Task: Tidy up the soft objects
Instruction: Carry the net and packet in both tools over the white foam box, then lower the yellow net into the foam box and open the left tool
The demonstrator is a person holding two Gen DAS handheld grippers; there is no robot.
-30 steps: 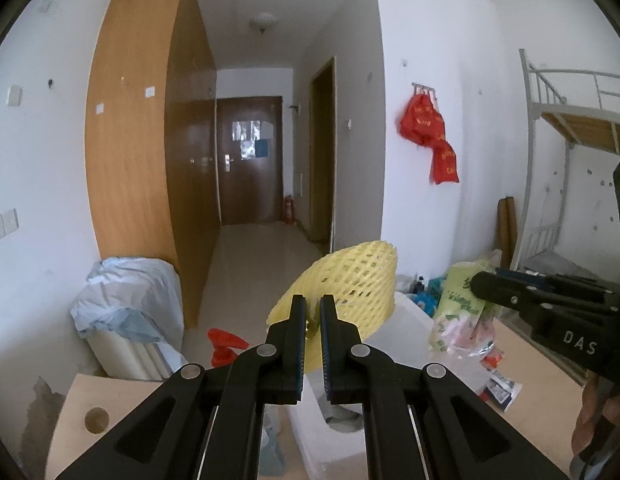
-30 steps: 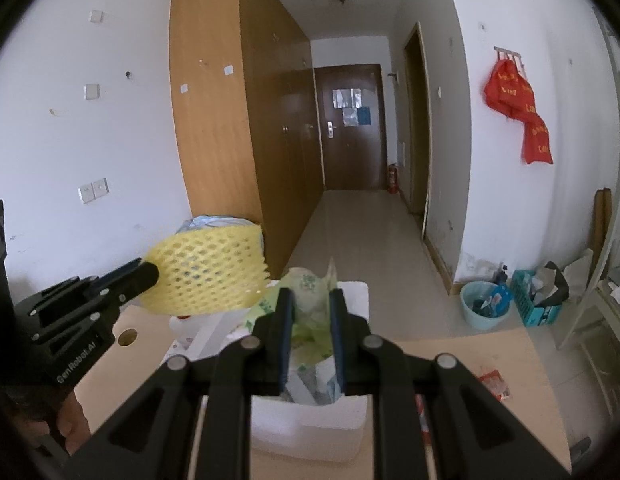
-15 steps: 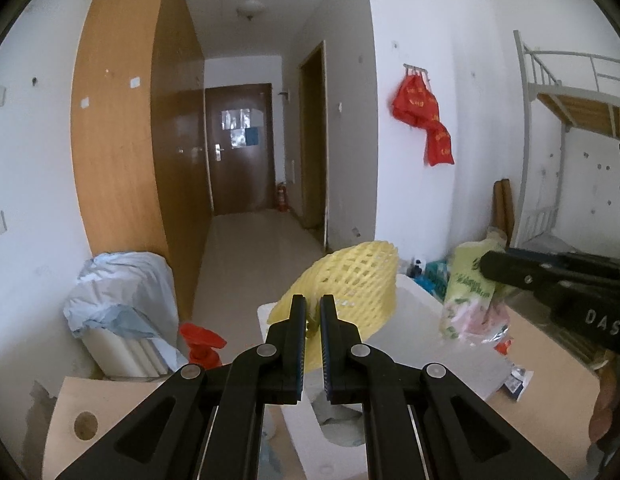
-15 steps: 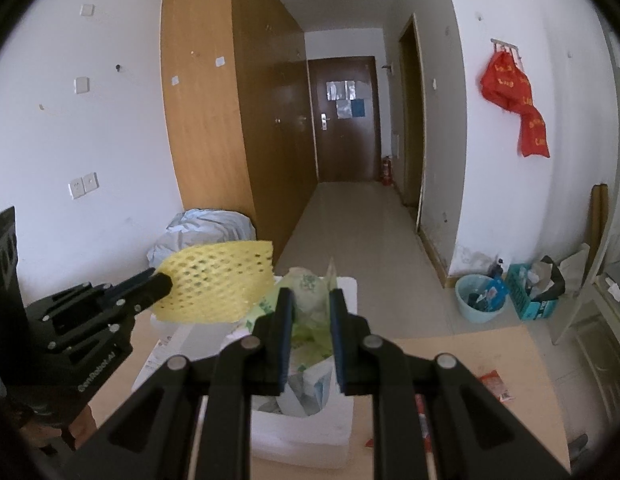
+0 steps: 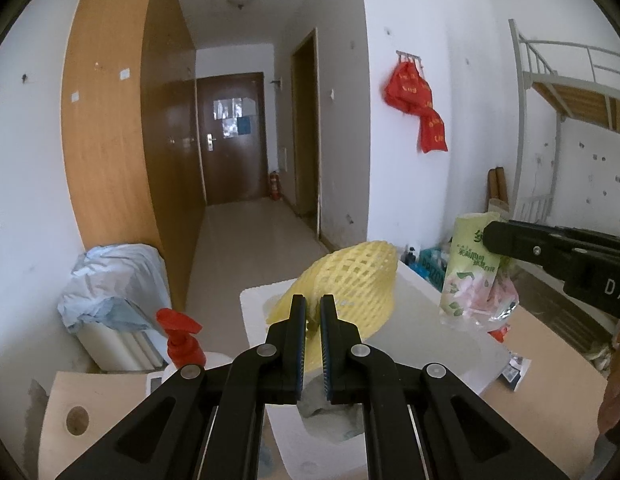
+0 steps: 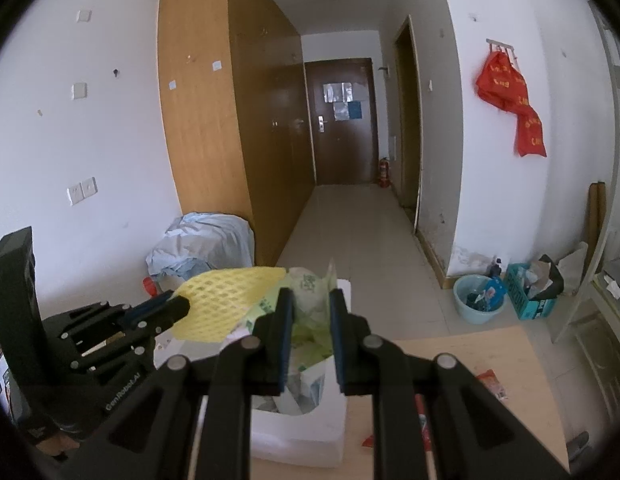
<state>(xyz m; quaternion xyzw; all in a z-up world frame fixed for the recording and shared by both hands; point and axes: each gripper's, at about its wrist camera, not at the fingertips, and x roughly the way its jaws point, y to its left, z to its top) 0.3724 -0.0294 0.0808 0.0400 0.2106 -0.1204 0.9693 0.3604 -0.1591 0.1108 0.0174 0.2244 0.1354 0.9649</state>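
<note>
My left gripper (image 5: 313,312) is shut on a yellow foam net sleeve (image 5: 349,280) and holds it above a white foam box (image 5: 389,344). The sleeve also shows in the right wrist view (image 6: 226,300), held by the left gripper (image 6: 178,304). My right gripper (image 6: 311,308) is shut on a green and white plastic packet (image 6: 310,300) above the same foam box (image 6: 302,436). The packet also shows in the left wrist view (image 5: 471,272), at the tip of the right gripper (image 5: 489,236). Grey soft material (image 5: 325,412) lies inside the box.
The box stands on a light wooden table (image 6: 489,356). A red pump bottle (image 5: 182,340) stands left of the box. Small wrappers (image 6: 489,384) lie on the table at the right. A covered radiator (image 5: 114,280) is at the left wall; a blue bin (image 6: 477,300) sits on the floor.
Both grippers have come lower and closer over the foam box with their loads still held. The yellow sleeve now lies flatter, nearer the box.
</note>
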